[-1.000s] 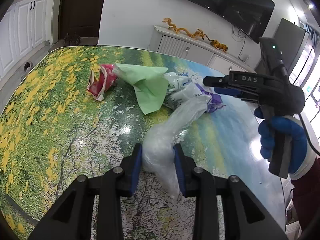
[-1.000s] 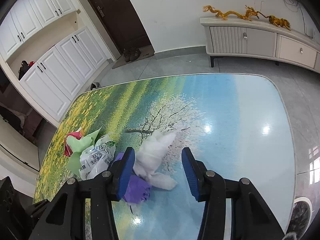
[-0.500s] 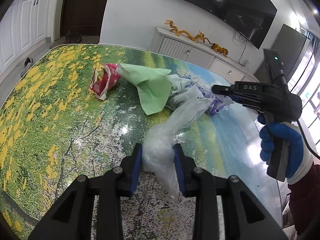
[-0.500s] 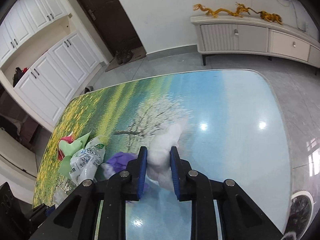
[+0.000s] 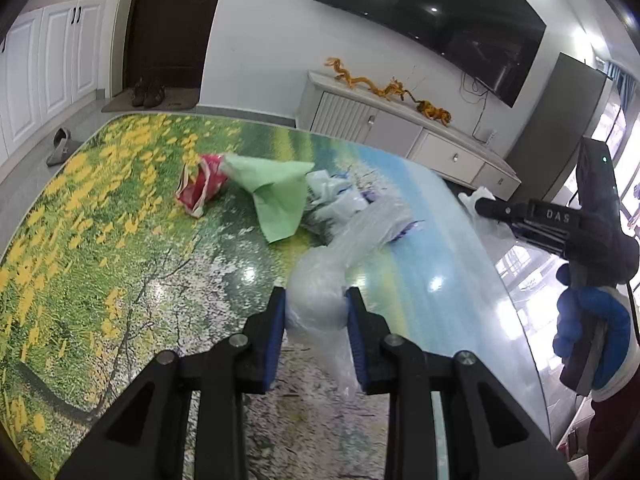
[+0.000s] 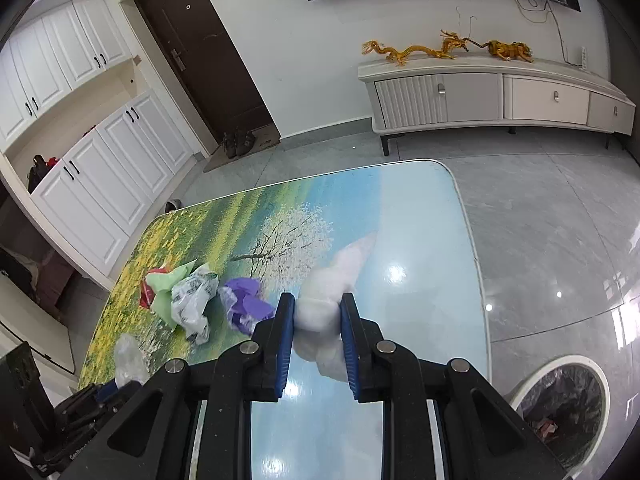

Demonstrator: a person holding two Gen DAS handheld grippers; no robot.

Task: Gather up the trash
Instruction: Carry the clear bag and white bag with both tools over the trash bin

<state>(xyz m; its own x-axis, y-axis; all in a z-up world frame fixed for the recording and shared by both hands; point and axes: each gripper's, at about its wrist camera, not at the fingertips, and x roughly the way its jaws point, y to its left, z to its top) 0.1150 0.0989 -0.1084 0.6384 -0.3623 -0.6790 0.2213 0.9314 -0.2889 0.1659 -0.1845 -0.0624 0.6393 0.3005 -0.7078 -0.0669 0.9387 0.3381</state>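
Since a second ago my right claw [image 6: 317, 322] has closed on the white tissue wad [image 6: 326, 300] and carried it off toward the worktop's [image 6: 420, 240] near right edge — the purple wrapper [image 6: 246, 306] that lay just under its fingers before now sits clear to its left. The pads pinch the wad narrowly, one end poking forward past the fingertips, the other bulging down between the fingers. My left claw [image 5: 316, 316] has kept its narrow grip on the clear plastic bag [image 5: 320, 292], whose crumpled length trails forward across the worktop to the rest of the trash. That pile sits mid-worktop: a green paper sheet [image 5: 276, 192] leaning over a red-and-white packet [image 5: 200, 186], a white printed bag [image 6: 192, 300] beside the green, and the purple wrapper nearest the clear bag's far end. From the left view my right hand [image 5: 592, 328], in a blue glove, shows at the right edge holding its claw with the white wad [image 5: 474, 196] at the tip. A round bin [image 6: 568, 392] lined with dark plastic stands on the floor beyond the worktop's right corner, with scraps already inside — well apart from both claws.
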